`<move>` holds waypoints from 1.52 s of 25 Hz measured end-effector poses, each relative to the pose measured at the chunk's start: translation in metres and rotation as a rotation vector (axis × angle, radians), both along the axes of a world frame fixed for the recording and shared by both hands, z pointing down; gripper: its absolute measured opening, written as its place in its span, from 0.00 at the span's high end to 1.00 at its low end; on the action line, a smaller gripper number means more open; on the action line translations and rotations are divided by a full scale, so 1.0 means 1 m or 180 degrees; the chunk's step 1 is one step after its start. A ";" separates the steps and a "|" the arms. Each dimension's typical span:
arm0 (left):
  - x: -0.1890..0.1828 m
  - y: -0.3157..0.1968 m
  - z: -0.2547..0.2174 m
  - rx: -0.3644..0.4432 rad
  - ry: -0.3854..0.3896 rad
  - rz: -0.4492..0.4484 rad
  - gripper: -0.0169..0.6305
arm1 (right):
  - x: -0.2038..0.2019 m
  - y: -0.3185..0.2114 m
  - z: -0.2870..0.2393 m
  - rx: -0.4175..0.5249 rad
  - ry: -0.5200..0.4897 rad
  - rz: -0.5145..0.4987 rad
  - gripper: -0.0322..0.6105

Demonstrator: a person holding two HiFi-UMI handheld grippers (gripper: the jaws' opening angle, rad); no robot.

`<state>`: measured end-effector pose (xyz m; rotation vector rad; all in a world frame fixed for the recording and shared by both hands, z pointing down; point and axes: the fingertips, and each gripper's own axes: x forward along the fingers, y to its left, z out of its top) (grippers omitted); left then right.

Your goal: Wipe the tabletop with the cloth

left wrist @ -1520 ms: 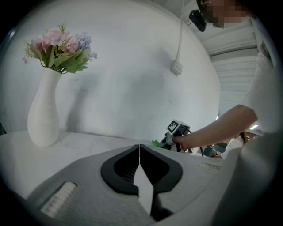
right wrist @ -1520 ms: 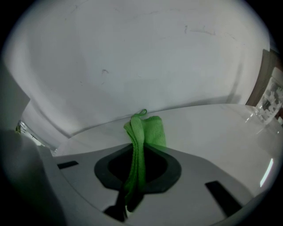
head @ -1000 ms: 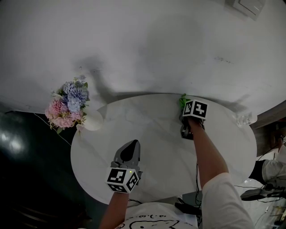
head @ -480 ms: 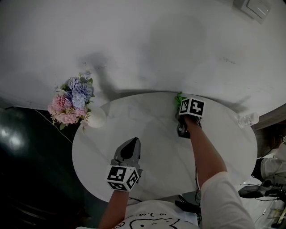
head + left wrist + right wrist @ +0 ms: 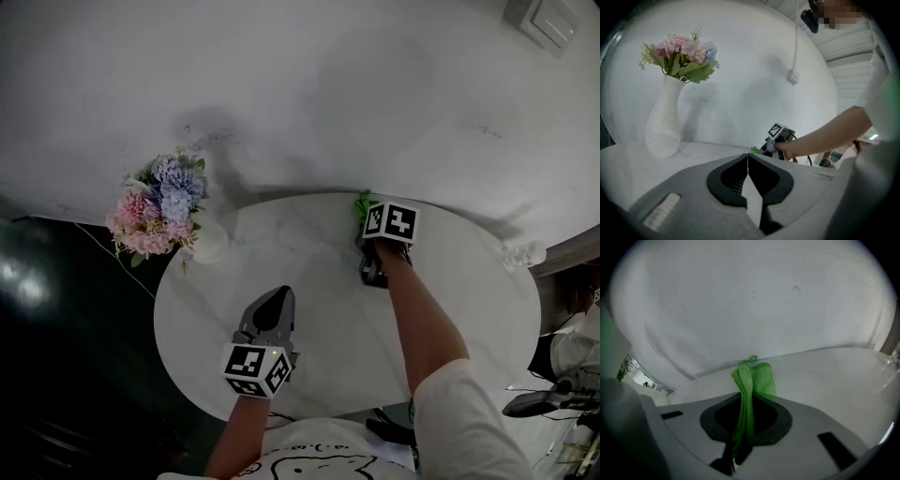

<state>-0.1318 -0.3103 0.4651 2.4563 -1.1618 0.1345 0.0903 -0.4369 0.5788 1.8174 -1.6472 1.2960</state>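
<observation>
A green cloth (image 5: 751, 380) is pinched between the jaws of my right gripper (image 5: 746, 401), and its free end rests on the round white tabletop (image 5: 319, 281) near the far edge. In the head view a bit of the green cloth (image 5: 361, 203) shows beyond the right gripper (image 5: 364, 217). My left gripper (image 5: 277, 302) hovers over the near left part of the table, jaws closed together with nothing in them. From the left gripper view, my left gripper (image 5: 748, 158) looks across the table toward the right gripper (image 5: 761, 149) and the hand holding it.
A white vase (image 5: 208, 242) with pink and blue flowers (image 5: 159, 204) stands at the table's left edge, seen also as the vase (image 5: 663, 123) in the left gripper view. A clear glass object (image 5: 521, 253) sits at the far right edge. A white wall rises just behind the table.
My right gripper with the cloth has slid left along the table's far edge. The left gripper has stayed about where it was.
</observation>
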 end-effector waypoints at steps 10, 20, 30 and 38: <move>-0.011 -0.005 0.002 -0.0001 0.0022 -0.0089 0.95 | -0.028 -0.011 0.000 -0.0001 -0.0051 -0.0097 0.89; -0.023 -0.007 0.002 0.0004 0.0017 -0.0168 0.95 | -0.058 -0.019 0.000 0.0012 -0.0047 -0.0240 0.89; -0.041 -0.006 0.002 0.0010 -0.0008 -0.0262 0.95 | -0.092 -0.027 -0.001 0.0022 -0.0103 -0.0347 0.89; -0.060 -0.004 0.004 0.0000 -0.0020 -0.0385 0.95 | -0.119 -0.033 -0.002 0.0036 -0.0123 -0.0433 0.89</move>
